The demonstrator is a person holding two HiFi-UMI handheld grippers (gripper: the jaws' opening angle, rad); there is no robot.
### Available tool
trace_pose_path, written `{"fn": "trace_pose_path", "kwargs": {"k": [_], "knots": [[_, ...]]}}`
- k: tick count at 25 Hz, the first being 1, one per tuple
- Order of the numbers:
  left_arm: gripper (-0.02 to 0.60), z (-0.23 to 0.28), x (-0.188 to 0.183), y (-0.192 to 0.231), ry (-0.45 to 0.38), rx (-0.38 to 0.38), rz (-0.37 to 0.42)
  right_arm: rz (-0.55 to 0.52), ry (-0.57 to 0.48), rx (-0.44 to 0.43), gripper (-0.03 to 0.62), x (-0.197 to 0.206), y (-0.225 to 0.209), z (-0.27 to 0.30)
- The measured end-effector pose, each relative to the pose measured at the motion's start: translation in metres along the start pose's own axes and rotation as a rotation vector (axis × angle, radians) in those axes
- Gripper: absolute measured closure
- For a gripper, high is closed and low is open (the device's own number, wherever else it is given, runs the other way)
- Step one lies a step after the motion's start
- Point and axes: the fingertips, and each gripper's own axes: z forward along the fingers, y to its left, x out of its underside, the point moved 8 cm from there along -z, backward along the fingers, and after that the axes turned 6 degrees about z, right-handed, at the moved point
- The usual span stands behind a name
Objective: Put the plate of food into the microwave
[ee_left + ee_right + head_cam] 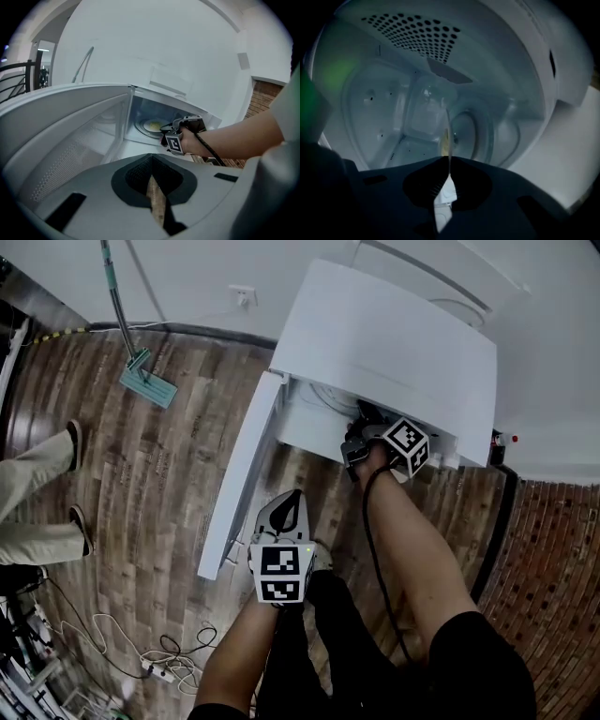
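My left hand-held gripper [151, 159]: jaws closed, empty, in front of the open door [246, 465]. My right hand-held gripper [448, 164] is inside the microwave [394, 343], clamped on the plate [153, 125] rim. The plate, with yellowish food, sits over the turntable [138, 126].

Bright, even head view; dim bluish microwave [417, 108] interior; fisheye-dark corners.

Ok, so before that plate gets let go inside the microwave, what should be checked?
1. The microwave door is open wide: ok.
2. The plate of food is inside the microwave: ok.
3. The right gripper is shut on the plate's rim: ok.
4. The plate sits flat on the turntable: cannot tell.
5. The left gripper is empty and outside the microwave: ok.
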Motion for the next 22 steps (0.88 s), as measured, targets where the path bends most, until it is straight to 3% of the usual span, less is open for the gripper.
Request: {"fn": "trace_pose_path", "kwargs": {"k": [5,10,13,17,20,21,22], "knots": [[0.583,0.003,0.01,0.003,0.025,0.014,0.009,-0.199,-0.04,0.083,0.544,-0.002,0.002,0.005],[0.583,0.007,0.016,0.005,0.042,0.026,0.013,-0.534,-0.076,0.265,0.488,-0.002,0.008,0.006],[0.583,0.008,0.02,0.007,0.052,0.032,0.011,-0.718,-0.1,0.395,0.422,0.0,0.013,0.011],[0.583,0.008,0.026,0.006,0.061,0.04,0.011,-0.895,-0.131,0.502,0.359,0.002,0.018,0.013],[0.583,0.008,0.025,0.005,0.058,0.043,0.013,-0.874,-0.126,0.486,0.367,0.0,0.02,0.011],[0.583,0.008,0.024,0.006,0.057,0.041,0.011,-0.855,-0.123,0.473,0.435,0.001,0.02,0.008],[0.583,0.007,0.023,0.007,0.054,0.039,0.01,-0.84,-0.116,0.45,0.543,0.004,0.021,0.003]]}}
